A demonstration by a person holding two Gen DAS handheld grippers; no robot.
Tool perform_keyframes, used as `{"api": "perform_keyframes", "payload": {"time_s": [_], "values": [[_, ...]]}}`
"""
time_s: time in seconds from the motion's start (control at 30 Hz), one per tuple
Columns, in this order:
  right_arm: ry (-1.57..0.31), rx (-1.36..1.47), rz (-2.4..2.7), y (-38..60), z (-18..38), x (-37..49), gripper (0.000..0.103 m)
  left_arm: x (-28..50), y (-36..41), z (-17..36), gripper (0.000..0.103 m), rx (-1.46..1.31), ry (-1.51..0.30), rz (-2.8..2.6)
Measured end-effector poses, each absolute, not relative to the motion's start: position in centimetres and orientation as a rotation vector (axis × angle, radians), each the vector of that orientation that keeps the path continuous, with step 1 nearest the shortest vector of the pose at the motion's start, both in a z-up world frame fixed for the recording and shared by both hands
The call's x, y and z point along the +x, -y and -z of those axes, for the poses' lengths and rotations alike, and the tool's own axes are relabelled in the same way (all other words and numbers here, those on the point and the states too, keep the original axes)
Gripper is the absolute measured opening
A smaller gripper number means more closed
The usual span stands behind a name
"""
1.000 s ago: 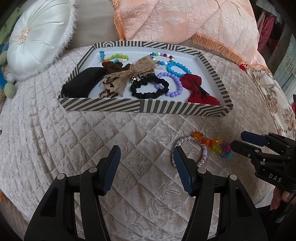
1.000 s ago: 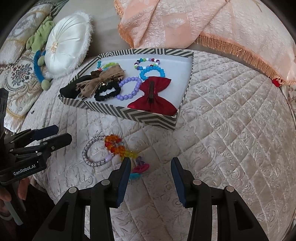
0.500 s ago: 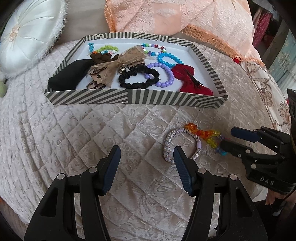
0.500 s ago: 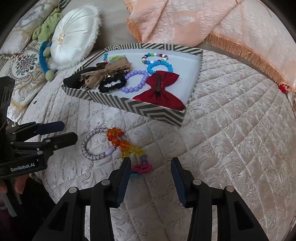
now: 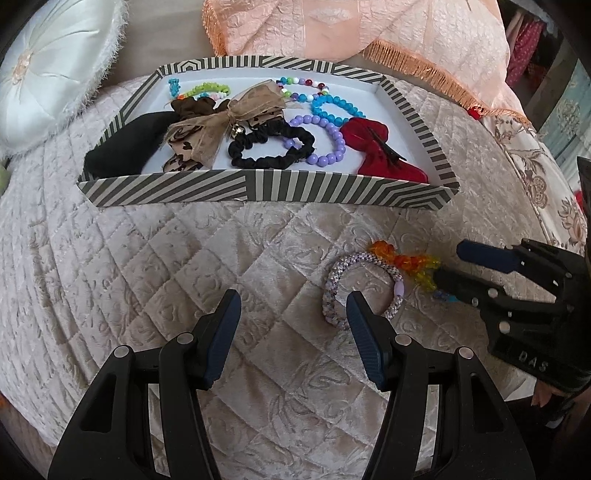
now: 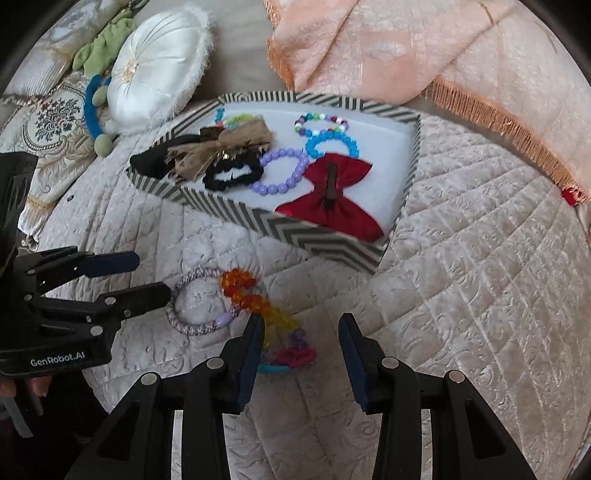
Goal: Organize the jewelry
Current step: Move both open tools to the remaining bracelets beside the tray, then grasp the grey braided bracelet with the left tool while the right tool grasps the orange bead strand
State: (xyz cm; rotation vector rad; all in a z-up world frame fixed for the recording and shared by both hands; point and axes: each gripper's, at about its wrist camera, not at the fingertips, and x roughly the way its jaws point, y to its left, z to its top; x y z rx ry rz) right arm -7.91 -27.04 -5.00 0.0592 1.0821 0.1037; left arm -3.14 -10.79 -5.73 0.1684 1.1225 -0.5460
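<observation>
A striped box tray (image 5: 258, 192) (image 6: 288, 236) on the quilted bed holds bracelets, scrunchies and a red bow (image 6: 332, 195). Two bracelets lie on the quilt in front of it: a pale woven one (image 5: 334, 284) (image 6: 192, 325) and a rainbow bead one (image 5: 406, 262) (image 6: 255, 299). My left gripper (image 5: 293, 306) is open, its right finger at the woven bracelet's near edge. My right gripper (image 6: 301, 332) is open just over the rainbow bracelet's purple and pink end (image 6: 295, 354); it also shows in the left wrist view (image 5: 448, 266).
A white round cushion (image 6: 155, 62) and a green plush toy (image 6: 99, 44) lie to the tray's left. A peach fringed blanket (image 5: 369, 33) is bunched behind the tray. The bed's edge runs close below both grippers.
Both grippers have moved forward and lower toward the two loose bracelets. The left finger now reaches the woven bracelet; the right fingers now straddle the rainbow bracelet's end. Both stayed open.
</observation>
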Motion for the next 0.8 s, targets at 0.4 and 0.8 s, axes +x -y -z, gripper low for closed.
{"api": "perform_keyframes", "payload": {"time_s": [0.4,0.8], "values": [[-1.133,-0.006,-0.155,25.5,5.8,-7.1,0.036,-2.9,13.0,6.8,0.059,0.254,-1.118,0.502],[-1.117,0.153,-0.161,27.5,6.1,-7.2,0.020,-2.4,13.7,7.0,0.051,0.234,-1.108,0.513]]}}
